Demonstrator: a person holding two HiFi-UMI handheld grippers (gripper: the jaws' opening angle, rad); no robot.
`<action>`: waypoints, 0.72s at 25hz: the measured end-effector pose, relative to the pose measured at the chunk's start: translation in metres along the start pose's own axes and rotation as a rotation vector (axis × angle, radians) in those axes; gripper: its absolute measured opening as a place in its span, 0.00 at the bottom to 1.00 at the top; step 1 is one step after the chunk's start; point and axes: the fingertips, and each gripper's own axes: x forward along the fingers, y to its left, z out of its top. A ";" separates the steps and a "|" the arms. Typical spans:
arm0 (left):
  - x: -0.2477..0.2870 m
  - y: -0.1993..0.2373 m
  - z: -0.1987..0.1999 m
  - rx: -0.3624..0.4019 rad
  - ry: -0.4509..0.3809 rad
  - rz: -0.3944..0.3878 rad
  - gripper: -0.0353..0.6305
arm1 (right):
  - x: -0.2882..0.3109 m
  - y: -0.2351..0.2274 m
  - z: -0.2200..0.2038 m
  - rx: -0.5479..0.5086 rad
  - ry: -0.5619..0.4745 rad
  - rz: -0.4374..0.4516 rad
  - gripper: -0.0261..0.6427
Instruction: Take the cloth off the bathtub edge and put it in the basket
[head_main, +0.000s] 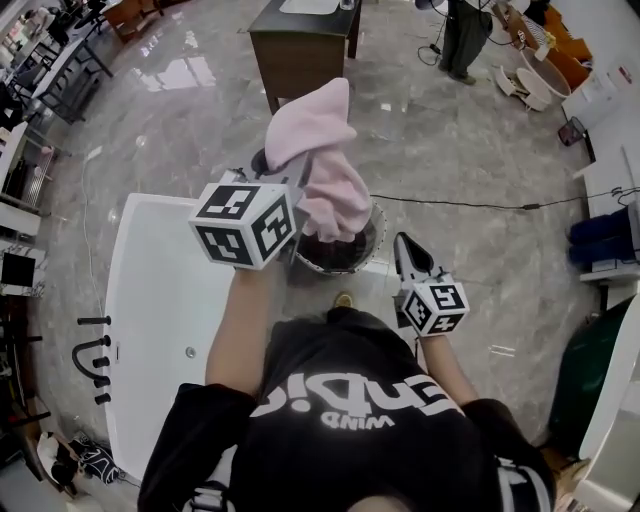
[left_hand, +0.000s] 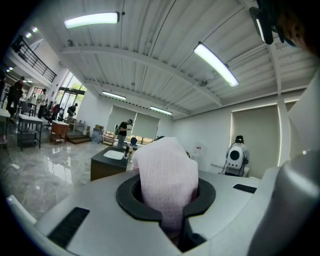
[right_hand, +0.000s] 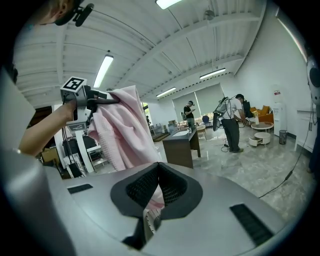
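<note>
Cloth (head_main: 322, 150), pink, waffle-textured, bunched and drooping, pinched in left claw (left_hand: 172, 200) above basket (head_main: 345, 258), right claw (right_hand: 158, 170) closed, empty.

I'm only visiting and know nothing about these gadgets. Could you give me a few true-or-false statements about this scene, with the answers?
1. The left gripper is clamped on the pink cloth. True.
2. The cloth lies on the edge of the bathtub. False: it hangs in the air from the left gripper.
3. The right gripper grips the cloth too. False: its jaws are together on nothing, apart from the cloth.
4. A dark basket stands below the hanging cloth. True.
</note>
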 end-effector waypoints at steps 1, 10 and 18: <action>0.007 0.001 0.002 -0.002 -0.001 -0.001 0.14 | 0.006 -0.005 0.004 -0.003 0.000 0.002 0.06; 0.051 0.024 0.007 0.000 0.035 -0.043 0.14 | 0.056 -0.022 0.024 0.012 -0.002 -0.023 0.06; 0.068 0.042 -0.010 -0.017 0.066 -0.071 0.14 | 0.078 -0.028 0.019 0.027 0.005 -0.055 0.06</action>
